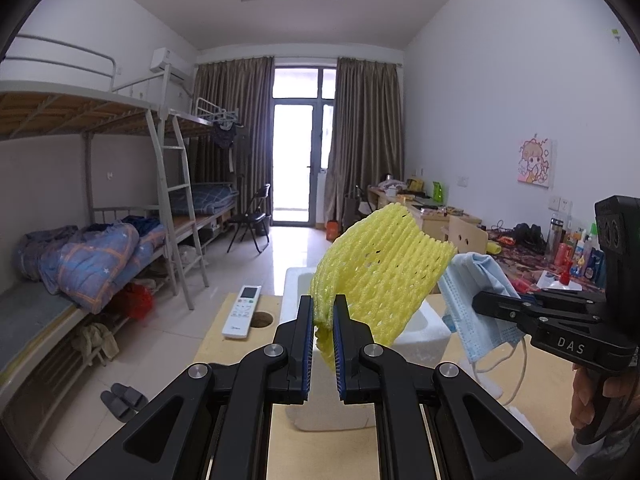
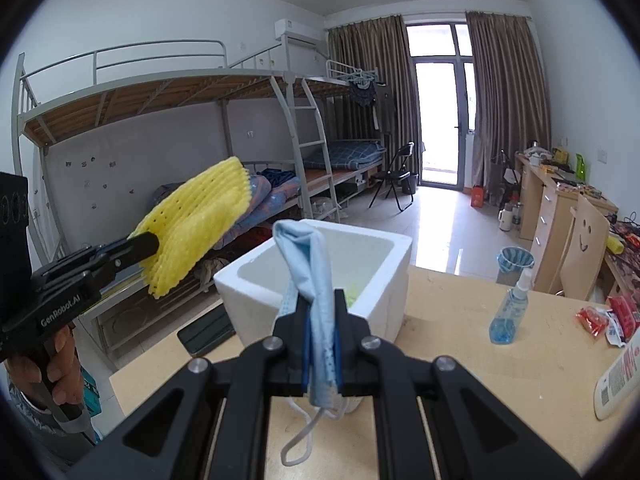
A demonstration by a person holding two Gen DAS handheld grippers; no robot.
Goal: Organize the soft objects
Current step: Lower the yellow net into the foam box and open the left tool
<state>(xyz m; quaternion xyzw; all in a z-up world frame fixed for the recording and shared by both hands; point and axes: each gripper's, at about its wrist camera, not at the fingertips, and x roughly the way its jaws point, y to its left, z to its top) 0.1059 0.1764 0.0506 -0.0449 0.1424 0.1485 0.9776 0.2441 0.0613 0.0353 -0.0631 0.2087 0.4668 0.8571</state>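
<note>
My left gripper (image 1: pixel 323 308) is shut on a yellow foam fruit net (image 1: pixel 384 268) and holds it up in the air above a white foam box (image 1: pixel 424 328). The net also shows in the right wrist view (image 2: pixel 200 216), with the left gripper (image 2: pixel 146 244) at the left. My right gripper (image 2: pixel 322 304) is shut on a light blue face mask (image 2: pixel 316 280), held just in front of the white foam box (image 2: pixel 248 280). The mask (image 1: pixel 476 296) hangs from the right gripper (image 1: pixel 480 304) in the left wrist view. Something yellow-green lies inside the box.
The box stands on a light wooden table (image 2: pixel 460 360). A white remote (image 1: pixel 242 312) lies beside a round hole in the table. A blue spray bottle (image 2: pixel 510 312), red snack packets (image 2: pixel 596 320) and a white bottle (image 2: pixel 616 380) lie to the right. Bunk beds stand at the left.
</note>
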